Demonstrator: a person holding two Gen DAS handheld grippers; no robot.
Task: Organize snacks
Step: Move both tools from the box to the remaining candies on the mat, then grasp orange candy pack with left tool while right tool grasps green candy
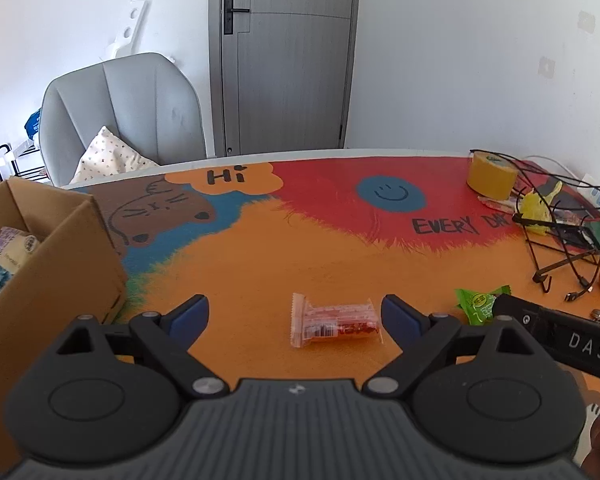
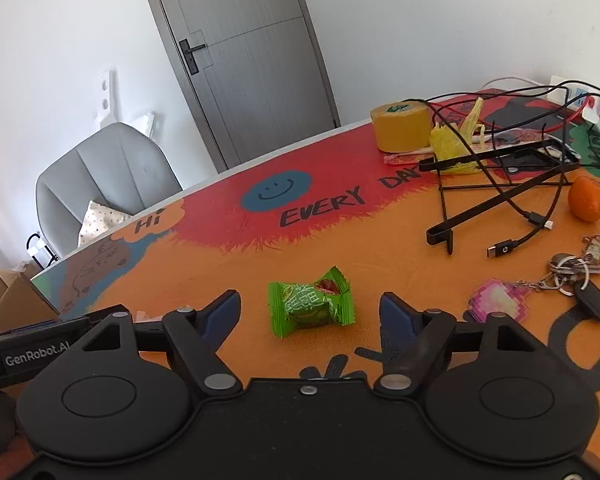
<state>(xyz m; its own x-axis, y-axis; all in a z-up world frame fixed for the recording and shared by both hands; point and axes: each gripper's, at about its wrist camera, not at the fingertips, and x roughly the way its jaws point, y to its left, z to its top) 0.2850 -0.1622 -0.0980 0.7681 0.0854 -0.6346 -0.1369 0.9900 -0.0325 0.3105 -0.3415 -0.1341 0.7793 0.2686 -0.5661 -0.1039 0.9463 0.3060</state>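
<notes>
Left tongs (image 1: 296, 314) wide around red clear-wrapped snack (image 1: 336, 322); right tongs (image 2: 310, 310) apart, seemingly untouching crinkled green candy (image 2: 311, 307)

Both wrist cameras sit low and close over the colourful painted table (image 1: 260, 248), angled downward toward the grey door (image 2: 244, 52); each view shares the green crinkled snack wrapper (image 2: 310, 306).

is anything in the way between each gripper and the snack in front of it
Nothing visible. The red snack packet lies on bare mat between the left gripper's open fingers, and the green candy lies likewise before the right gripper.
</notes>
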